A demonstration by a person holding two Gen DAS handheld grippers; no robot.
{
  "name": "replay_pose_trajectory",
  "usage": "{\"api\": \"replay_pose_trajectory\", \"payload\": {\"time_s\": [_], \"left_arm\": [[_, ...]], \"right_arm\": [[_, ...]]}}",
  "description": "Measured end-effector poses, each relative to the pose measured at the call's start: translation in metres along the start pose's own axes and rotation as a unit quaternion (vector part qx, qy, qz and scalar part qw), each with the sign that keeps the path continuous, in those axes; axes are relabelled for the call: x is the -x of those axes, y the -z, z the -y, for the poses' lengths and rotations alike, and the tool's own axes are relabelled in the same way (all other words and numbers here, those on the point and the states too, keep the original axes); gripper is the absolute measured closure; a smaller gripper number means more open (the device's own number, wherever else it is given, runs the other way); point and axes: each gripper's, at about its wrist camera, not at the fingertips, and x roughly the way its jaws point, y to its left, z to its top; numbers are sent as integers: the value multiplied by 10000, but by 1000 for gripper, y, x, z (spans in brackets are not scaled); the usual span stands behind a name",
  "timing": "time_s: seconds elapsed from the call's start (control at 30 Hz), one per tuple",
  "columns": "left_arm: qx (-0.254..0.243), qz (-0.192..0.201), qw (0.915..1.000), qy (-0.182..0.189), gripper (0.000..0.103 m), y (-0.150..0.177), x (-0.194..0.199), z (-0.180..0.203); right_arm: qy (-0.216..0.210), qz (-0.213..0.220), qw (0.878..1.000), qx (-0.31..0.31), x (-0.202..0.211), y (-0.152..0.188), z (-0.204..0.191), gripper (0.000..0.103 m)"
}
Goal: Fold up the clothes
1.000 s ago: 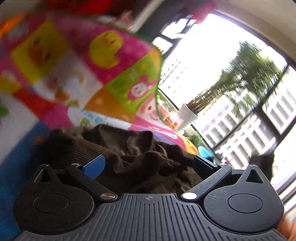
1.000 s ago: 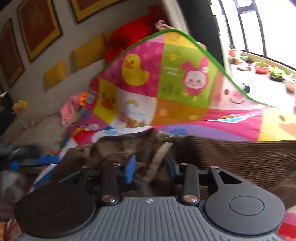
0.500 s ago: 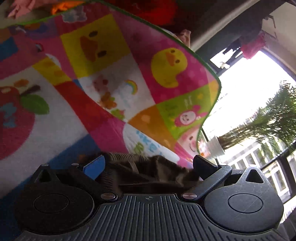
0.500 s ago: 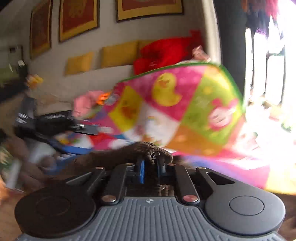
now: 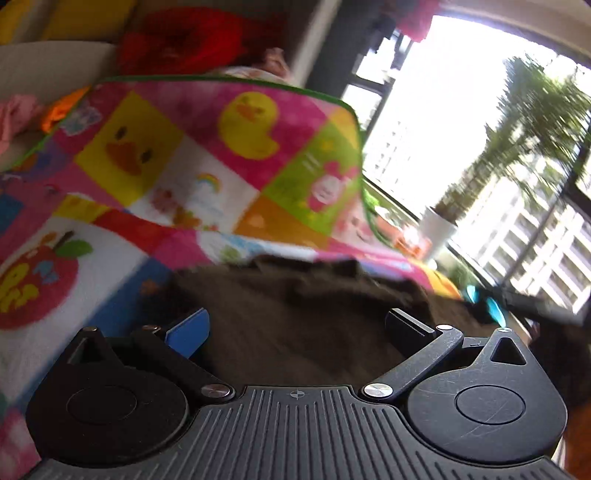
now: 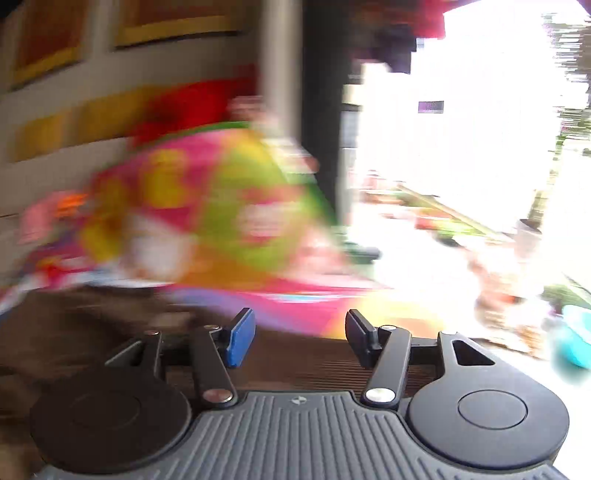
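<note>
Right hand-held gripper: released its pinch, jaws opening, nothing between them; brown ribbed garment dropped below. Left hand-held gripper: wide, empty. Fold placed; regrasp next.

A bright patchwork play mat spreads across the surface, its squares showing yellow ducks, a pink cartoon face, a rainbow and a red apple (a green edging runs round its rim). Behind it lie a red cushion and yellow cushions against the pale wall, with framed pictures above. A large window shows a palm and buildings; a white plant pot stands by it.
</note>
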Motion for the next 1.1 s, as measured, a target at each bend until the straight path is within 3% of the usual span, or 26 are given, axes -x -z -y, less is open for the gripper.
{"api": "replay_pose_trajectory", "payload": {"time_s": [0.07, 0.13, 0.23, 0.3, 0.33, 0.37, 0.4, 0.43, 0.5, 0.57, 0.67, 0.77, 0.83, 0.97, 1.1], "left_arm": [[24, -76, 9999, 115, 0, 8, 5, 5], [145, -144, 9996, 212, 0, 12, 7, 7], [221, -187, 9993, 253, 0, 13, 9, 9], [210, -172, 9994, 221, 0, 13, 12, 10], [216, -161, 9994, 210, 0, 13, 14, 11], [237, -146, 9994, 199, 0, 13, 16, 10], [268, -129, 9994, 183, 0, 13, 18, 9], [303, -110, 9993, 166, 0, 14, 21, 7], [364, -71, 9992, 131, 0, 16, 27, 2], [449, -55, 9989, 89, 0, 20, 32, -5], [642, -91, 9979, 24, 0, 27, 35, -17], [746, -121, 9971, 74, 0, 34, 40, -23], [795, -165, 9967, 91, 0, 38, 41, -25], [865, -304, 9958, 59, 0, 45, 34, -25], [799, -413, 9959, -38, 0, 46, 27, -18]], "right_arm": [[607, -72, 9970, -480, -12, 4, 41, 49], [692, -249, 9881, -1350, -25, 13, 83, 48], [141, -420, 9669, -2513, -47, 32, 121, 48], [-287, -572, 9577, -2804, -62, 38, 126, 48], [-446, -660, 9584, -2741, -69, 38, 121, 49], [-374, -702, 9684, -2365, -70, 34, 109, 50], [-301, -743, 9768, -1985, -70, 29, 97, 61], [-220, -762, 9841, -1587, -71, 24, 83, 82], [-78, -486, 9950, -868, -57, 2, 52, 96], [-25, -108, 9994, -323, -36, -22, 28, 97], [-392, 438, 9983, 7, 5, -60, 2, 97], [-205, 483, 9983, 264, 14, -69, 1, 90], [-55, 478, 9979, 426, 18, -73, 2, 62], [653, -367, 9950, 656, -26, -29, 26, 53], [884, -997, 9898, 500, -73, 10, 38, 46]]}}
